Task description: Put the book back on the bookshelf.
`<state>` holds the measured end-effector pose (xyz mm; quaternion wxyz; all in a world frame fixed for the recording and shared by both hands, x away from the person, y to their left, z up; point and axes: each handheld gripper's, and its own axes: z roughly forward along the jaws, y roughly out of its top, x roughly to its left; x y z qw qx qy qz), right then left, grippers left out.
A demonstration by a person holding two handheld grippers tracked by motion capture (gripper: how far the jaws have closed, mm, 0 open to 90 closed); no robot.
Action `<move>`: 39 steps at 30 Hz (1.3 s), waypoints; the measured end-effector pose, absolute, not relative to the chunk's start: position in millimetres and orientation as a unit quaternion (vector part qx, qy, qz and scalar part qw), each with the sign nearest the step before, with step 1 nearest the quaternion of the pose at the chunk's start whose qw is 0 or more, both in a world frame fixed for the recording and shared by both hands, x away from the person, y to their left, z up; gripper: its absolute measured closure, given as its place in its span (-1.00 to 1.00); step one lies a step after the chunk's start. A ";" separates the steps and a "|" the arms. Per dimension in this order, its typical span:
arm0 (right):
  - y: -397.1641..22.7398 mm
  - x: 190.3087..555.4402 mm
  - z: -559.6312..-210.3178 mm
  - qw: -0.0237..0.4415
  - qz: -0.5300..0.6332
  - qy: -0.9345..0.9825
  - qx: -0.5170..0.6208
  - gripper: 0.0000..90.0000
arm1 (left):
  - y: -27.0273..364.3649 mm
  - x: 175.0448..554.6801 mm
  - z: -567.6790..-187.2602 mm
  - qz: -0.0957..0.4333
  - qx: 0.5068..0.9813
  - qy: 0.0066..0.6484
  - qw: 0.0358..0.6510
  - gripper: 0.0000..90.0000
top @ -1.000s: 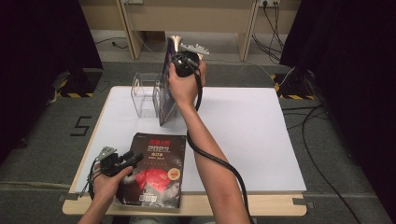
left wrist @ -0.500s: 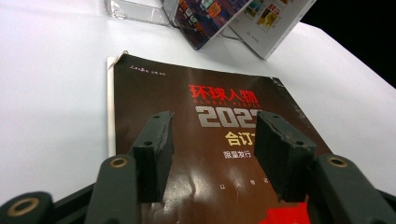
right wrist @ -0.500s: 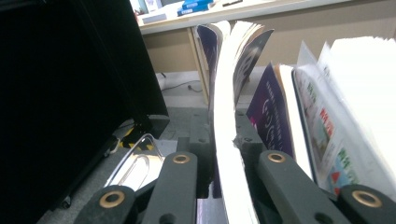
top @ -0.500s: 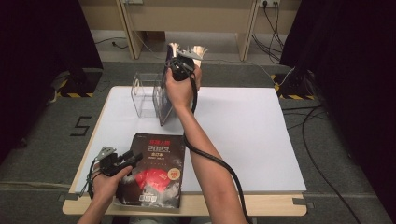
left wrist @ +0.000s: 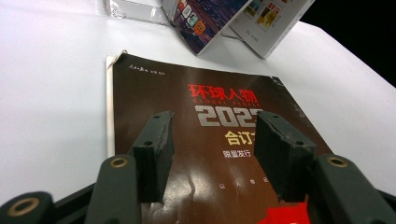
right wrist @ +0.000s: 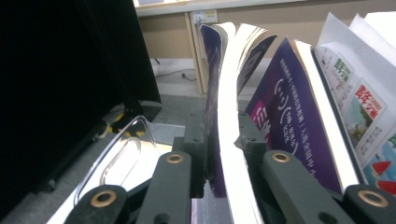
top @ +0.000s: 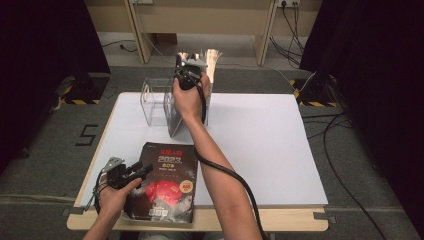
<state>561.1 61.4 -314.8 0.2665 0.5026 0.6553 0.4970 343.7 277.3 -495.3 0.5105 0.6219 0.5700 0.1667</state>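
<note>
Lowered a little since the earlier frame, the right hand now sits closer over the clear rack, and the magazine it carries stands deeper among the others; the left hand has kept its place.

Nearest the person, the left gripper rests over the dark magazine lying flat at the near edge of the white table, its jaws spread with the cover beneath them, pinching nothing.

Farther out, the right gripper holds an upright magazine at its top edge, the pages between the pads; the jaws have just been opening, though the pads seem to touch the paper on both sides. This magazine stands beside a purple magazine at the clear rack.

To finish the placing well, I would let the bottom edge settle fully on the rack floor before letting go, open the jaws slowly, and lift straight up so the neighbours are not dragged over.
</note>
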 end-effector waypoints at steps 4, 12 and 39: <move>61.4 562.4 -312.1 0.256 0.483 0.673 0.497 0.58 | 276.5 343.7 -495.2 0.166 0.623 0.569 0.510 0.04; 51.1 549.2 -300.8 0.242 0.469 0.692 0.493 0.42 | 275.0 343.5 -495.8 0.166 0.624 0.569 0.510 0.04; -18.9 491.8 -298.5 0.206 0.484 0.683 0.507 0.60 | 274.2 342.6 -494.8 0.168 0.624 0.568 0.509 0.04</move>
